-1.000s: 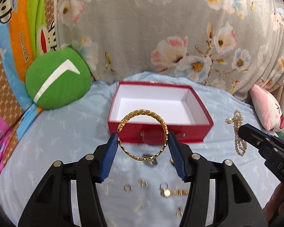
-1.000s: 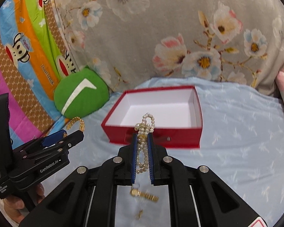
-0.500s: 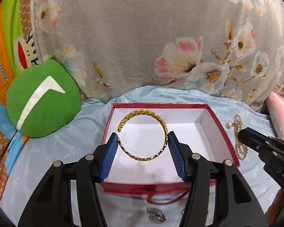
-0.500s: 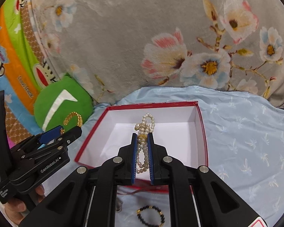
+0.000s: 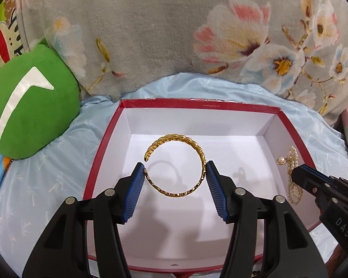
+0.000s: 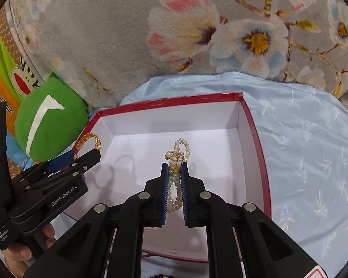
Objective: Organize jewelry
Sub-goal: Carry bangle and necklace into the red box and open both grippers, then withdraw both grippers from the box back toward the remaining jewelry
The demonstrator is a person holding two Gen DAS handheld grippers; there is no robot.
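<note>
A red box (image 5: 99,153) with a white inside lies open on the light blue cloth, also in the right wrist view as the red box (image 6: 255,125). My left gripper (image 5: 175,168) is shut on a gold open bangle (image 5: 174,139), held above the box floor and casting a ring shadow there. My right gripper (image 6: 174,168) is shut on a pearl bracelet (image 6: 181,146) with a gold clasp, hanging over the box's inside. The pearl bracelet (image 5: 293,176) shows at the right of the left view; the bangle (image 6: 90,139) shows at the left of the right view.
A green round cushion (image 5: 30,113) leans beside the box's left. A grey floral blanket (image 5: 174,34) rises behind the box. Light blue cloth (image 6: 313,150) spreads to the right. A hand (image 6: 18,252) holds the left gripper's handle.
Both grippers moved forward and down from in front of the box to over its inside, carrying the bangle and the pearls. The loose jewelry on the cloth has dropped out of view.
</note>
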